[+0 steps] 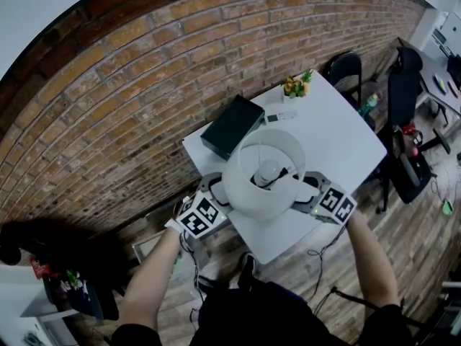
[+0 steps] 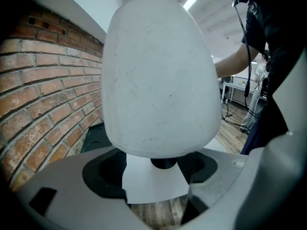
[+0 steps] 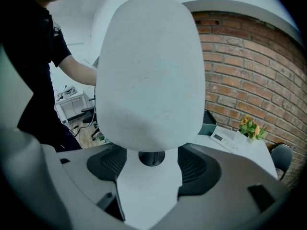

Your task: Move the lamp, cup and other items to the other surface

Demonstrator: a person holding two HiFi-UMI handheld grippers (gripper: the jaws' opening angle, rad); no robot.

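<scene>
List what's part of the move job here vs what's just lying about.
Job: lamp, black box, remote, plant, all on the table. No cup visible.
Lying about: chair, green bottle, both off the table.

Matt lampshade, rough brick wall

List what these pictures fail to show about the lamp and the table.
Lamp base: covered by the shade in the head view; both gripper views show only a dark stub under it.
Small white device: markings too small, head and right gripper views.
Flowers: container too small to tell, head view.
</scene>
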